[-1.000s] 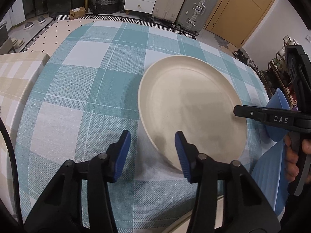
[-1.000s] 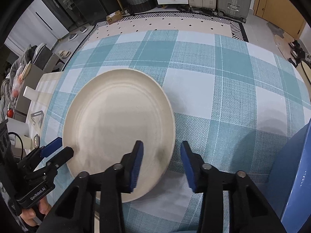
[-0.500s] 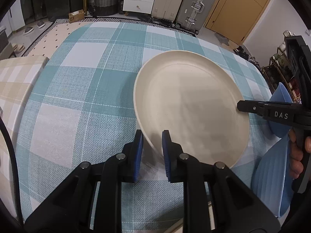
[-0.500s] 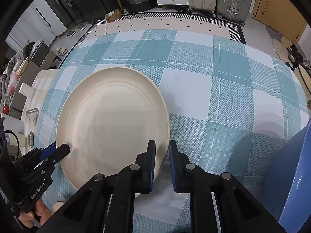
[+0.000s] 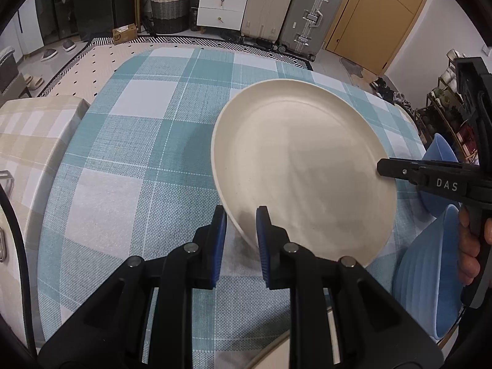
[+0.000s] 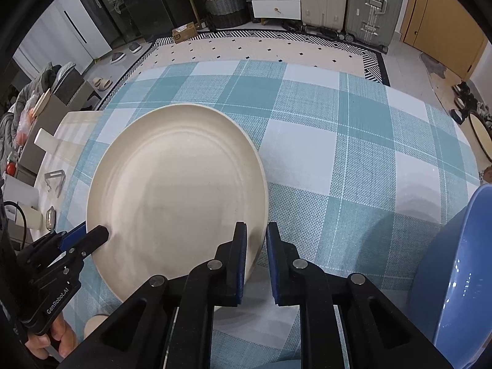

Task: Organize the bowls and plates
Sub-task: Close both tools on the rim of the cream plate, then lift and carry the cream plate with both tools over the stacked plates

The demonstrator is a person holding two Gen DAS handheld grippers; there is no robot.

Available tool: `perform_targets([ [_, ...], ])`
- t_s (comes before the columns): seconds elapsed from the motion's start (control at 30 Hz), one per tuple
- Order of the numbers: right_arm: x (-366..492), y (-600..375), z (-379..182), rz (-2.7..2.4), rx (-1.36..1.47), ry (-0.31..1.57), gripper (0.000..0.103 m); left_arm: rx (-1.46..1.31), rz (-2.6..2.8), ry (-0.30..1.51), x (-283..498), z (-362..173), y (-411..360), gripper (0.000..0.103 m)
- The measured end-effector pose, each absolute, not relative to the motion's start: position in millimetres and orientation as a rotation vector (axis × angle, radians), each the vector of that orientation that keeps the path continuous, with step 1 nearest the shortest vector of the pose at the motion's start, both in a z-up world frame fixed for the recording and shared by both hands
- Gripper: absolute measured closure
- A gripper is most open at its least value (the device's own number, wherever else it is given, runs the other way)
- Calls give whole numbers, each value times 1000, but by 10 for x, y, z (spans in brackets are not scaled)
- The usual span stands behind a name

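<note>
A large cream plate [image 5: 304,166] [image 6: 175,193] hangs just above the teal checked tablecloth [image 5: 135,160], held at two opposite sides. My left gripper [image 5: 241,226] is shut on its near left rim. My right gripper [image 6: 256,243] is shut on the rim at the plate's right side; in the left wrist view that gripper [image 5: 384,167] reaches in from the right. In the right wrist view the left gripper [image 6: 98,233] pinches the plate's lower left edge. The plate's left side looks lifted and tilted.
Blue bowls [image 5: 430,279] [image 6: 455,264] sit at the table's right edge, close to the right hand. A beige checked seat [image 5: 27,129] stands left of the table. Suitcases [image 5: 310,15], white drawers and a basket line the far wall.
Both grippers went from open around the plate's rim to shut on it. The plate has since risen a little off the cloth and tilted.
</note>
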State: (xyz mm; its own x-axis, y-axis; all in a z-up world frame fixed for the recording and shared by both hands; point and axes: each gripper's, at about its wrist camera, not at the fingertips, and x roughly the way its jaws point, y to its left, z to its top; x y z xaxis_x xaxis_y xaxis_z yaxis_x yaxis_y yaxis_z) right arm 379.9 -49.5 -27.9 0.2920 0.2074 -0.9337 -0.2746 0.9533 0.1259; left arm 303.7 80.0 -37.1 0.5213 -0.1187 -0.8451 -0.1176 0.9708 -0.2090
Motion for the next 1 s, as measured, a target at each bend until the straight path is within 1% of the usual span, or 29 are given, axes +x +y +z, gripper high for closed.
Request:
perform_targets([
  [1.0,3163,-490,386,393,-56,1119,89,-228,28,925,2269,317,750,86],
])
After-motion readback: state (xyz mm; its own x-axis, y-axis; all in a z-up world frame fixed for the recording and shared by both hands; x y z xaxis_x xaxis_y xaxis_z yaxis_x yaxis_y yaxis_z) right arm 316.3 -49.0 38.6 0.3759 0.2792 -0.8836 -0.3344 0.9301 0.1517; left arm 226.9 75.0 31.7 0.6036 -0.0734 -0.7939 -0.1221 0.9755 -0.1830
